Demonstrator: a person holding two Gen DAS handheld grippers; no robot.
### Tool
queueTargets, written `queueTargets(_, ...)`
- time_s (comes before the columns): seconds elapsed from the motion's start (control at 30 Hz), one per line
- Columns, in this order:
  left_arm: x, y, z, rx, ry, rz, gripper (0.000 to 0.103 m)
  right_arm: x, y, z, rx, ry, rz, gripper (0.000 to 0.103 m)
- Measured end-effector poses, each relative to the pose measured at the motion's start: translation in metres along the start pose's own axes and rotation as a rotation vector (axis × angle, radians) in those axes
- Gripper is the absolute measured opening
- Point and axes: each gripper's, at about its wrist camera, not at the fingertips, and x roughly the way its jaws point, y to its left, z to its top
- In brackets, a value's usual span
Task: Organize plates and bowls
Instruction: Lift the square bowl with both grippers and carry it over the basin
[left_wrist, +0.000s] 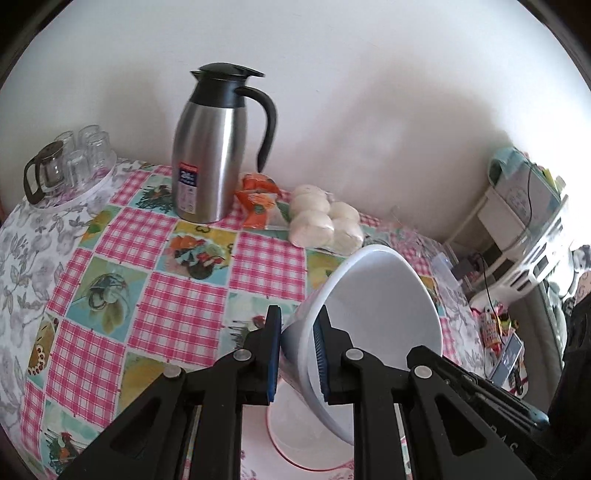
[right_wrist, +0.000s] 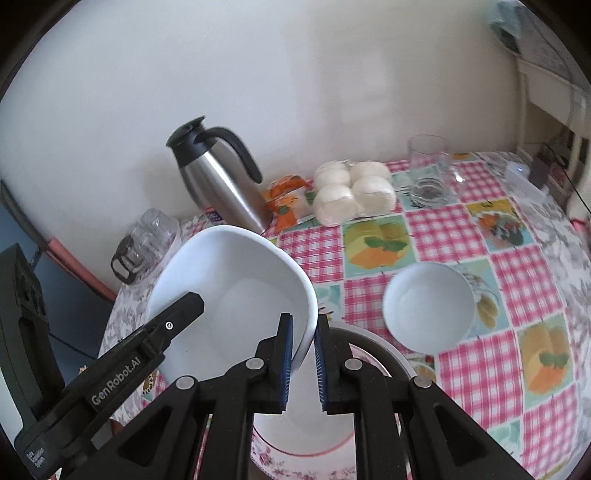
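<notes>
Both my grippers pinch one big bowl (left_wrist: 373, 306), tilted and lifted off the table (left_wrist: 192, 295). My left gripper (left_wrist: 297, 354) is nearly closed on its rim, one pad outside the wall and one inside. My right gripper (right_wrist: 303, 363) clamps the opposite rim the same way, jaws narrow. Below the big bowl lies one plate (right_wrist: 384, 350) with a red edge. One small bowl (right_wrist: 428, 306) sits upright on the cloth, just beside the plate and apart from the big bowl.

Along the wall I count one steel jug (left_wrist: 210, 151), one orange packet (left_wrist: 258, 199), and one bag of buns (right_wrist: 354, 192), four buns showing. One glass (right_wrist: 428, 170) stands near the buns. A cluster of upturned glasses (left_wrist: 85, 155) sits on the far corner; I cannot count them surely.
</notes>
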Motion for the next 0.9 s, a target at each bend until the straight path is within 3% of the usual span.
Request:
queueTargets(0.37, -0.002, -0.028, -0.014, 0.075, 0.021, 0.015, 0.018, -0.023, -0.025, -0.017, 0.049, -0.029, 0.003, 0.014)
queueTargets(0.9, 0.006, -0.017, -0.031, 0.062, 0.098, 0.074, 0.019, 0.002, -0.035, -0.054, 0.101, 0.088, 0.050, 0.015)
